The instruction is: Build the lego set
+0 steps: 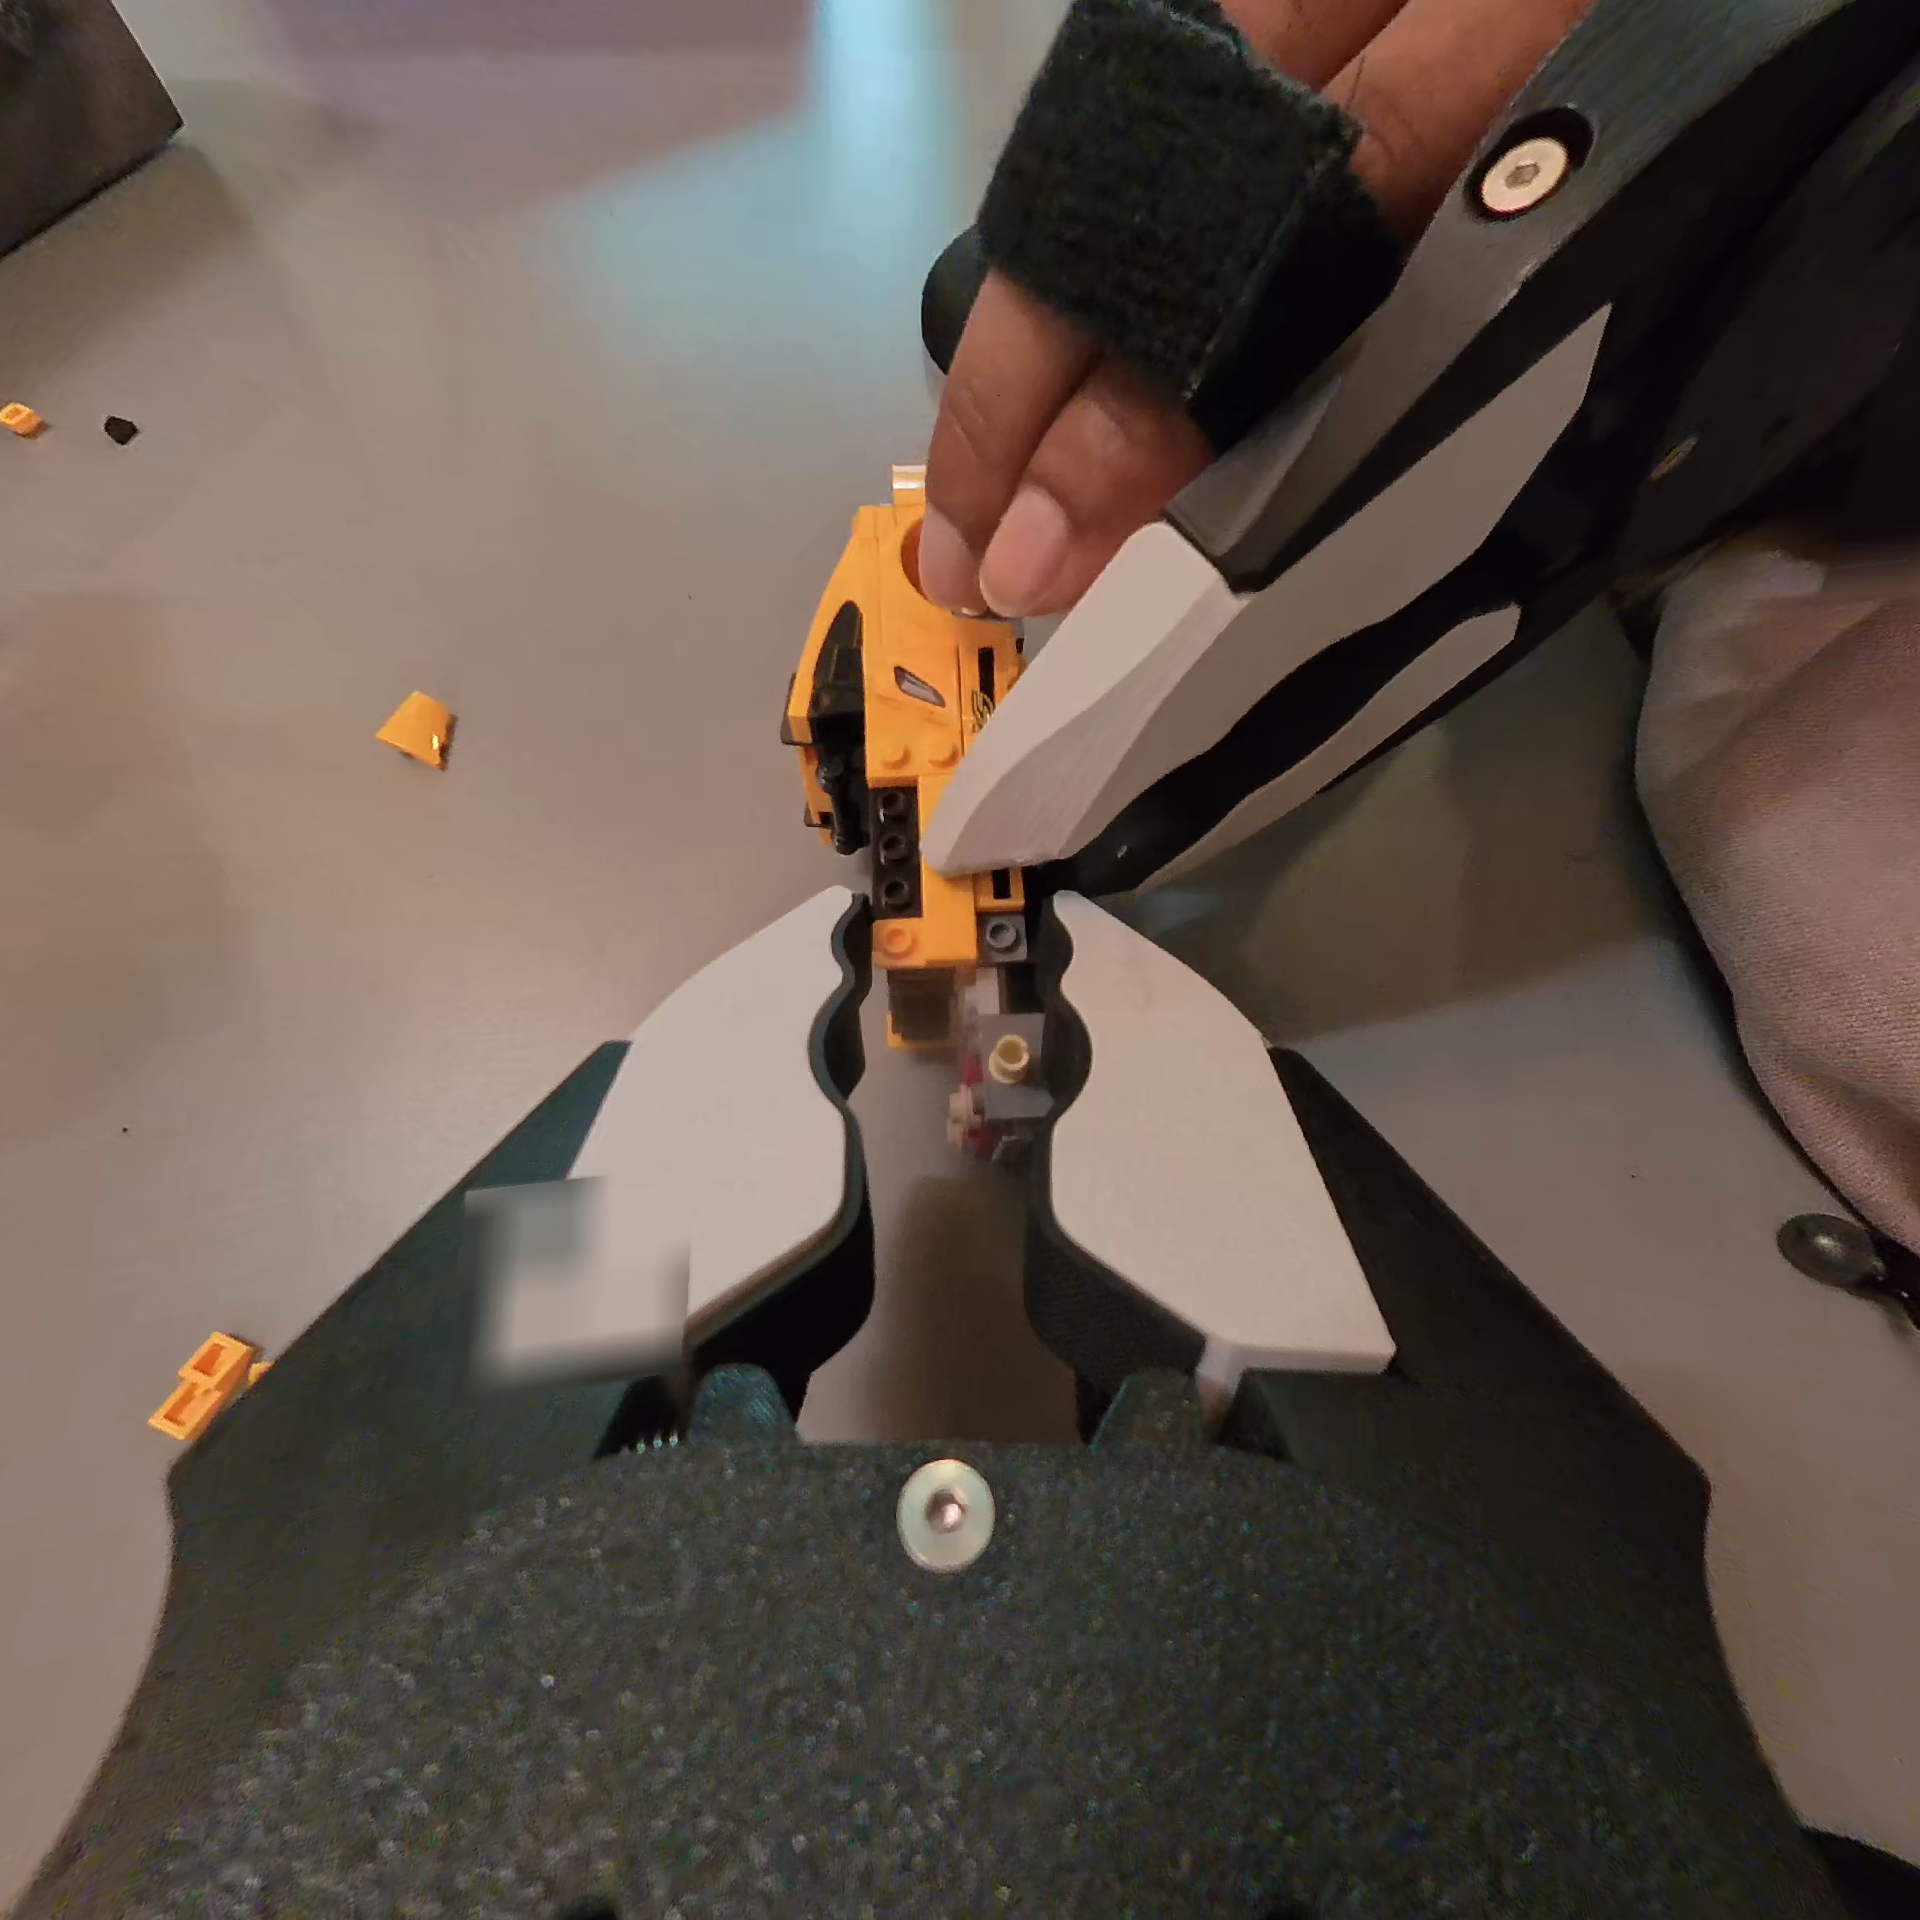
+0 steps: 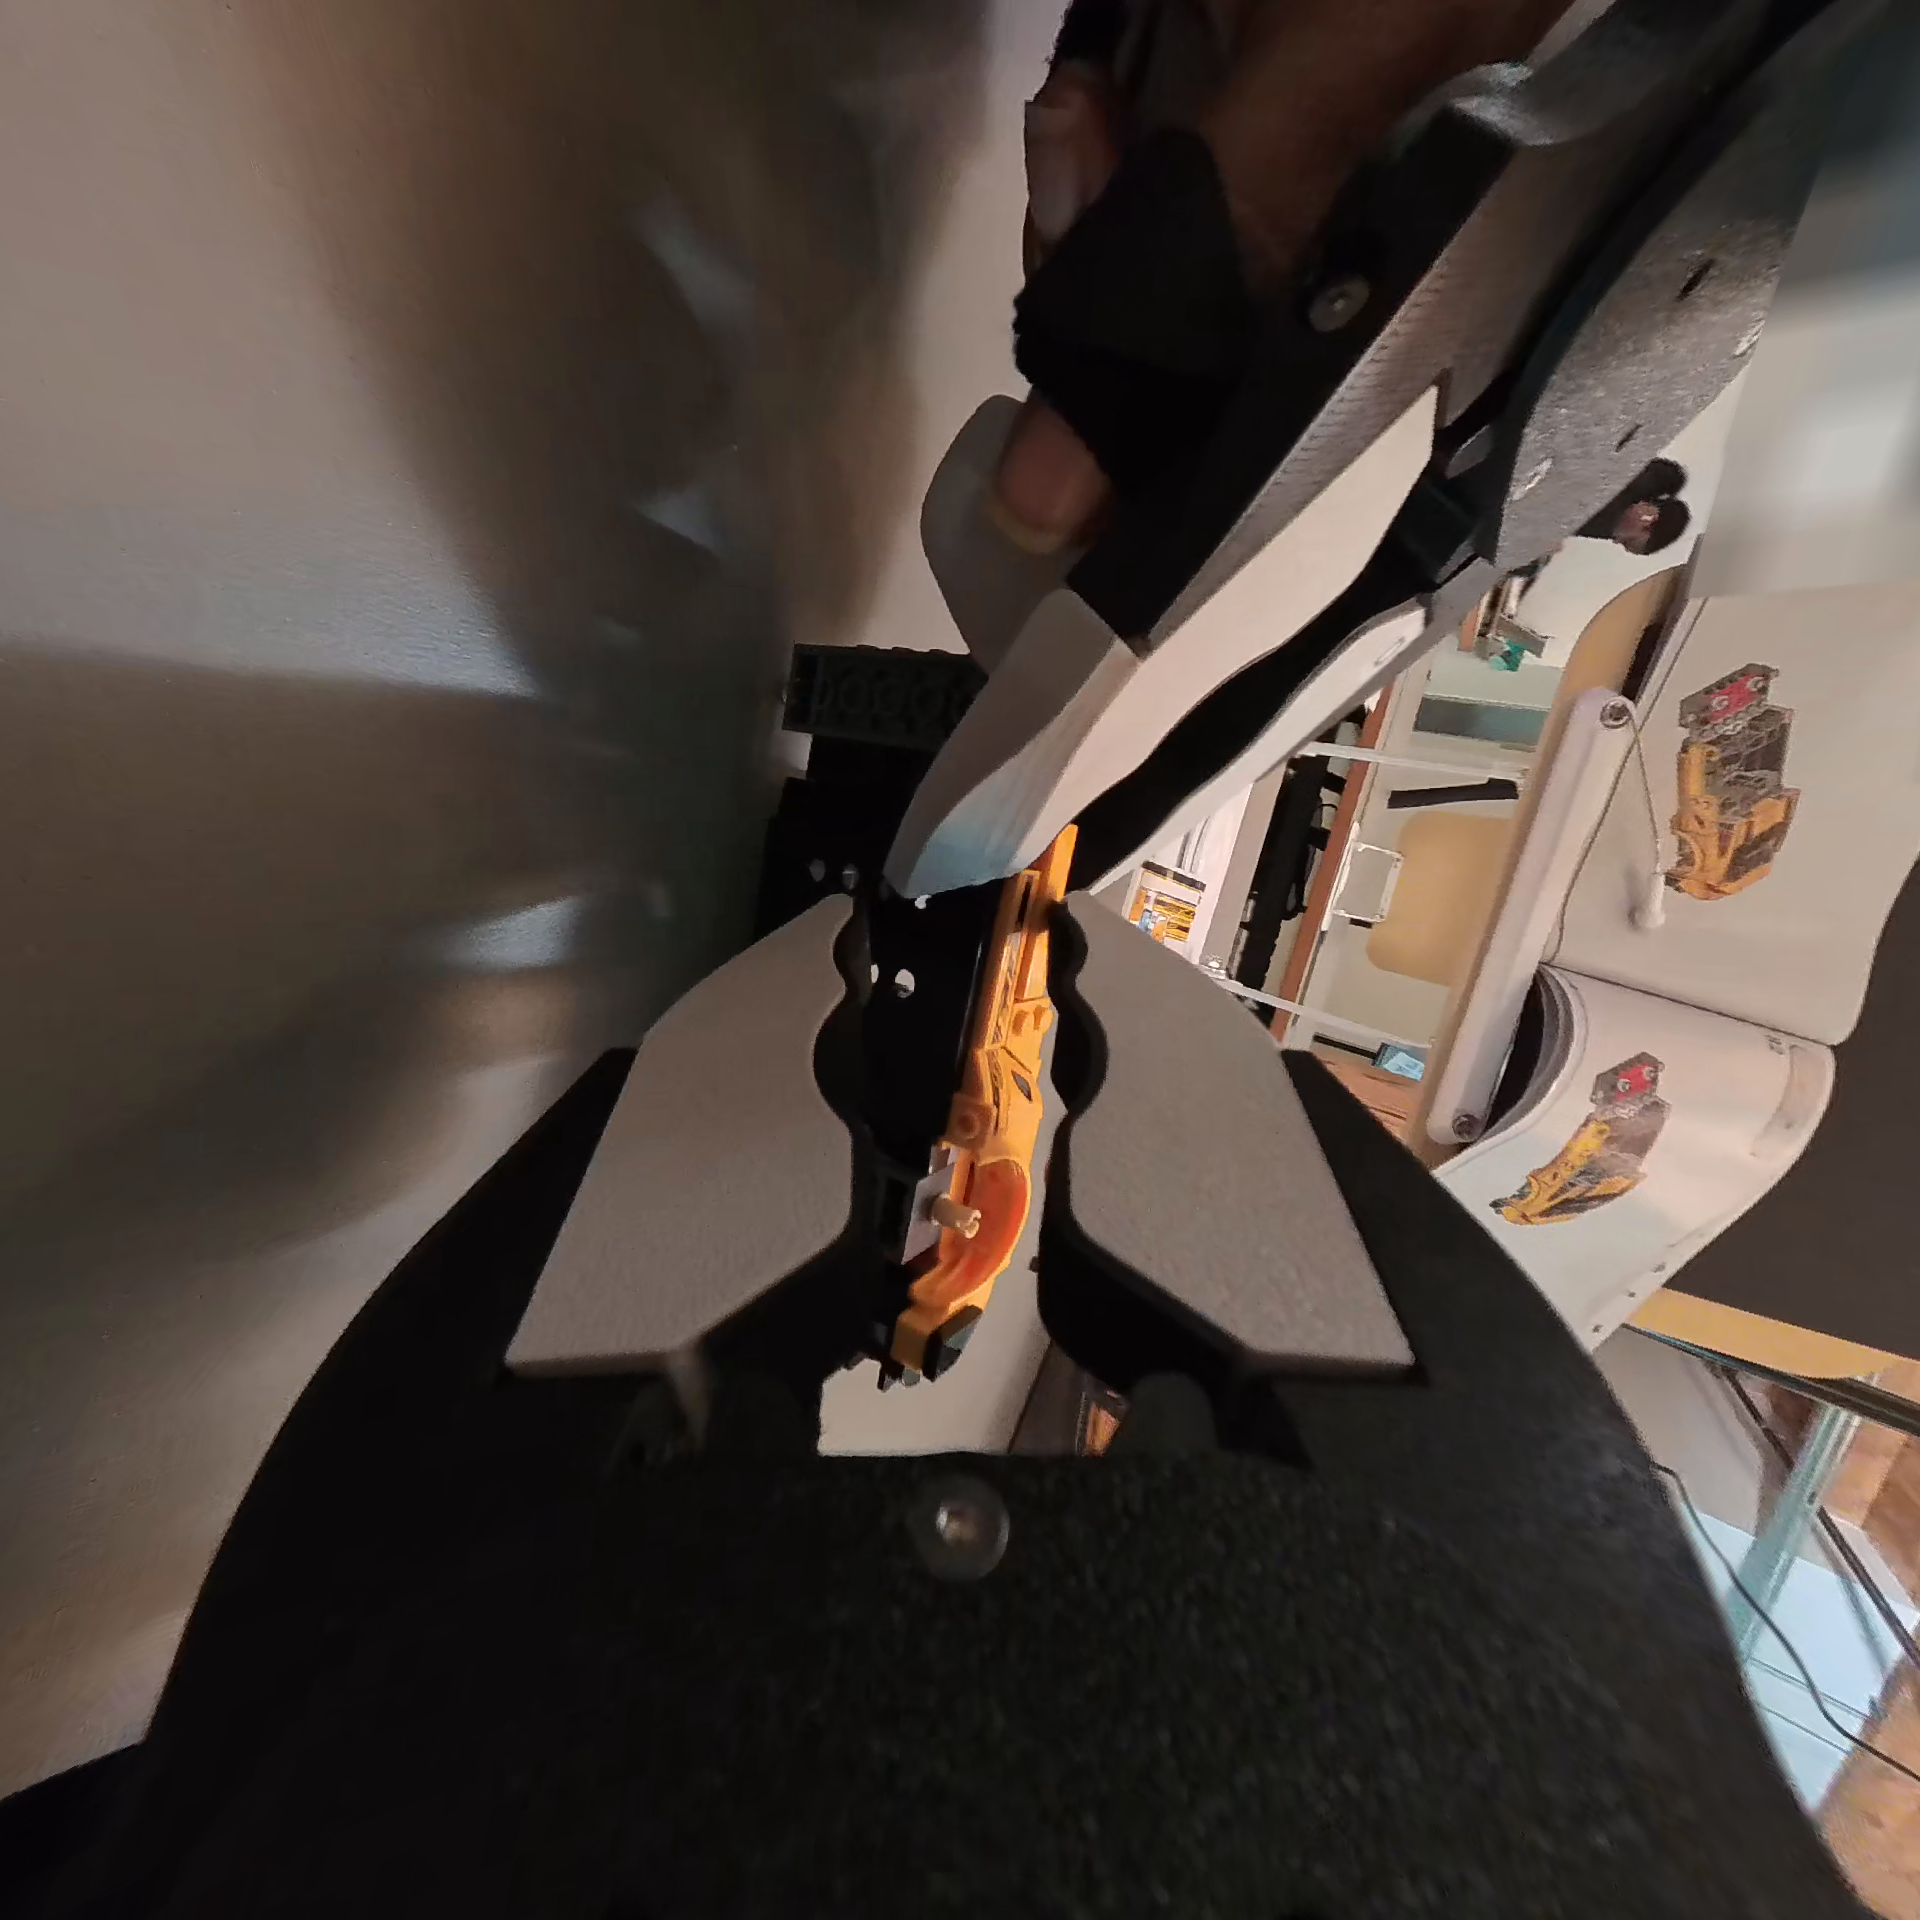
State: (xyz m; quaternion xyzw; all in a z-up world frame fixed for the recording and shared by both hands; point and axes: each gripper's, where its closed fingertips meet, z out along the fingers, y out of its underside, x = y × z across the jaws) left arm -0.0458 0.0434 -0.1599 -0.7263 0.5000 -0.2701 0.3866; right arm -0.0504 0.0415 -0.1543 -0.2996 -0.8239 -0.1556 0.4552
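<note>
Grey tabletop [image 1: 436, 582] fills the left wrist view; behind in the right wrist view we see white panels with digger stickers [image 2: 1725, 790]. Between both sets of fingers sits an orange and black brick-built toy car [image 1: 914, 727], partly taken apart, studs and a tan peg showing. Left gripper [image 1: 951, 925] clamps the car's near end, dark wavy pads pressing both sides. Right gripper [image 2: 956, 925] grips the same car, black underside against one pad, orange side against the other. We see the person's fingertips [image 1: 997, 561] touching the car's far end. Loose orange pieces [image 1: 416, 727] and [image 1: 203, 1397] lie well apart to the left, a tiny black bit [image 1: 121, 429] farther off. The car is held above the table.
</note>
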